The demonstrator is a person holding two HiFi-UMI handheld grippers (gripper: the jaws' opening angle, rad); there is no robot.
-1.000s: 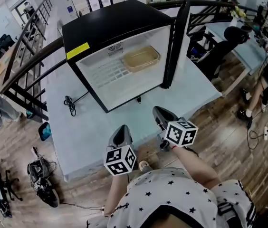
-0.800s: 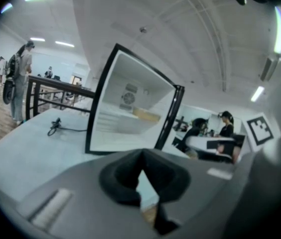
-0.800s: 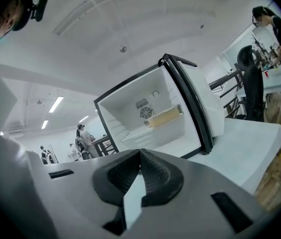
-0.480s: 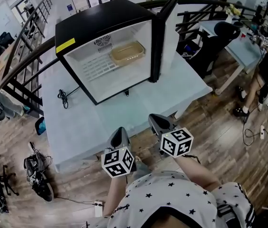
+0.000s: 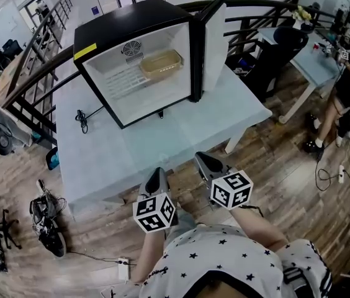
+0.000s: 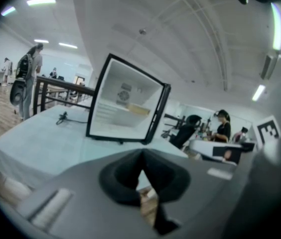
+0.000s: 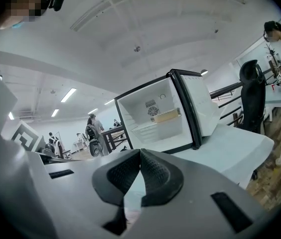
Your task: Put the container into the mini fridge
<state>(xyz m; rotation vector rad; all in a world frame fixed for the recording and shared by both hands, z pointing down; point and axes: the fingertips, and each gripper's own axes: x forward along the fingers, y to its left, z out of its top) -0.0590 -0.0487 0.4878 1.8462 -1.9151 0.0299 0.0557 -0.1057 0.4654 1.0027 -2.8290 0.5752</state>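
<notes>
Left gripper (image 5: 157, 174) parallels right gripper (image 5: 203, 160) (both closed)

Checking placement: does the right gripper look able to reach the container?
Likely not yet: the open door leaves the container unblocked, but the right gripper is shut, back at the table's near edge.

Mini fridge (image 5: 134, 23), one, at 12 o'clock on the single pale blue worktop (image 5: 162, 141); container (image 5: 160, 63), one, tan, on the shelf inside it; black cable (image 5: 83, 118), one, at the fridge's 9 o'clock. Tongs, two pairs: left tongs (image 5: 157, 174) at 6 o'clock and right tongs (image 5: 202, 159) at their 2 o'clock, with marker cubes (image 5: 155, 213), two, one per pair. Off the worktop toward 2 o'clock: second table (image 5: 305, 61), one; office chair (image 5: 287, 39), one; person (image 5: 349, 85), one.
</notes>
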